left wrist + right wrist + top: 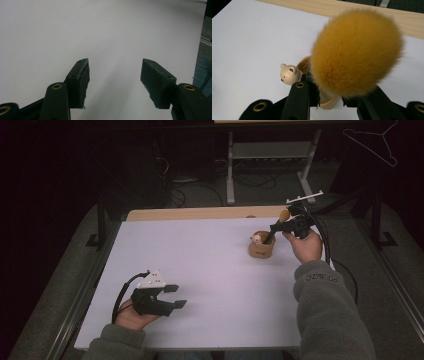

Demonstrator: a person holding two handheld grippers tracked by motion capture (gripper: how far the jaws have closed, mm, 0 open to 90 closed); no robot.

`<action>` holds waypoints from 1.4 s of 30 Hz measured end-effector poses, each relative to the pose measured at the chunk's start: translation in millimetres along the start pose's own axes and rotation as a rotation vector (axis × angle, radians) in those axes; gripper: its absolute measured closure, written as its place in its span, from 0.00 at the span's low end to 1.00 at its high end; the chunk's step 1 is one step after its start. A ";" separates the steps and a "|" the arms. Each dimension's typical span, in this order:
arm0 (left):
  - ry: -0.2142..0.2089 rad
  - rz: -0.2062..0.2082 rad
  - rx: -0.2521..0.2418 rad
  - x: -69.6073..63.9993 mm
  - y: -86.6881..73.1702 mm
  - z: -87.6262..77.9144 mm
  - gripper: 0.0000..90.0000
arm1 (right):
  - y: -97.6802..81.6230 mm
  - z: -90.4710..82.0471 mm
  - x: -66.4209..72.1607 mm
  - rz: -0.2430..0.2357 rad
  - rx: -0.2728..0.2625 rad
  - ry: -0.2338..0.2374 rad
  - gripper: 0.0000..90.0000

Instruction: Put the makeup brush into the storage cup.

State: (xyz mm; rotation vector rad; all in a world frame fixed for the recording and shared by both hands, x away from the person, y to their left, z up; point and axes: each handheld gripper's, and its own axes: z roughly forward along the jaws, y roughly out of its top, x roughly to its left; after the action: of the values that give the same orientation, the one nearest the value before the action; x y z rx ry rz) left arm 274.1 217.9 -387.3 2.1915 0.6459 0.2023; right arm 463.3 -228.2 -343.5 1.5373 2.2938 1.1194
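Right gripper: we log it clamped on a brush, jaws pinching the handle just under the orange bristle head, which points up and away from the hand. We judge the tilt is for steering the handle end into the holder. Holder: small tan cup with a bear head on its rim, standing upright on the white bench toward the far right corner, just beside the right hand. In the high view the brush's dark handle reaches down into the cup mouth.

Left gripper: released, jaws apart with nothing between them, resting low over the near-left bench, well apart from the holder; we take it as idle, kept clear of the work.

Obscured: bristles cover most of the cup in the right gripper view; whether the handle touches the cup bottom we cannot tell. Cup contents unclear.
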 end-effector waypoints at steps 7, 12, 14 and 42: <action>-0.001 -0.002 -0.002 0.1 -0.3 0.0 0.44 | -4.9 5.4 -1.7 0.012 0.001 0.006 0.78; -0.002 -0.001 -0.001 0.3 -0.4 0.6 0.44 | -11.5 6.9 -6.3 0.051 -0.008 0.020 0.78; -0.002 0.003 0.000 0.4 -0.3 0.8 0.44 | -13.1 5.9 -8.6 0.045 -0.008 0.020 0.77; 0.004 0.008 0.005 0.0 0.2 1.2 0.43 | -44.9 -17.0 -10.1 0.041 -0.082 0.056 0.38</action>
State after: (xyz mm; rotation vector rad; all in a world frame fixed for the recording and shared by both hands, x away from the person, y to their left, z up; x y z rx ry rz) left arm 274.7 217.0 -388.0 2.1988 0.6405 0.2092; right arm 426.6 -253.7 -363.7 1.5479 2.2311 1.2664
